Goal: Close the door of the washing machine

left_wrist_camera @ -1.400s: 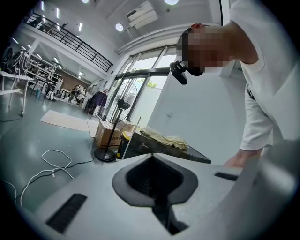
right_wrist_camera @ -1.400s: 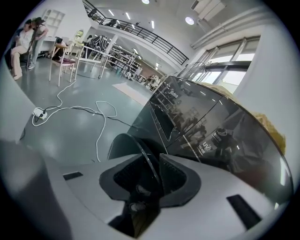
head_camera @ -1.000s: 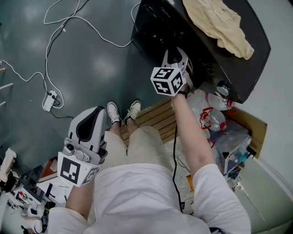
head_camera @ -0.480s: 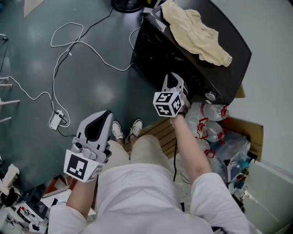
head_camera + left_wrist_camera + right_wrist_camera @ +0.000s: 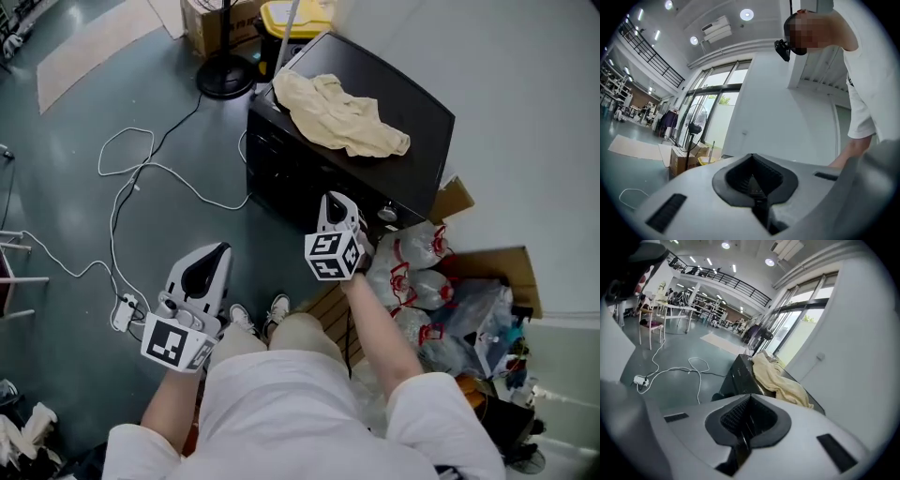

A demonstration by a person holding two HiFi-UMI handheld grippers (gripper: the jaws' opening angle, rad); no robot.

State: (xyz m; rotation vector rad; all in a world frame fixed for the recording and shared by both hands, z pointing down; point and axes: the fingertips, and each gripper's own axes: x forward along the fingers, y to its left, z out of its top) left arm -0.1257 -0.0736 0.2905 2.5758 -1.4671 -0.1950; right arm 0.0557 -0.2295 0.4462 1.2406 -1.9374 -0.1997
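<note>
Black washing machine (image 5: 405,111) stands by the wall (image 5: 511,112) ahead of you, cream cloth (image 5: 337,114) on top, its door seemingly flush. Your right hand-held gripper (image 5: 335,200) hangs before its front, jaws just closed on nothing. Your left hand-held gripper (image 5: 217,251) is closed too, empty.

Grey floor (image 5: 75,112), white cable (image 5: 141,173) looping across it, black washing machine (image 5: 286,173), plastic bags (image 5: 417,286) beside it

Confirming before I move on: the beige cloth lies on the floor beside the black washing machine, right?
No. The beige cloth lies on top of the black washing machine, not on the floor beside it; the head view shows this.
</note>
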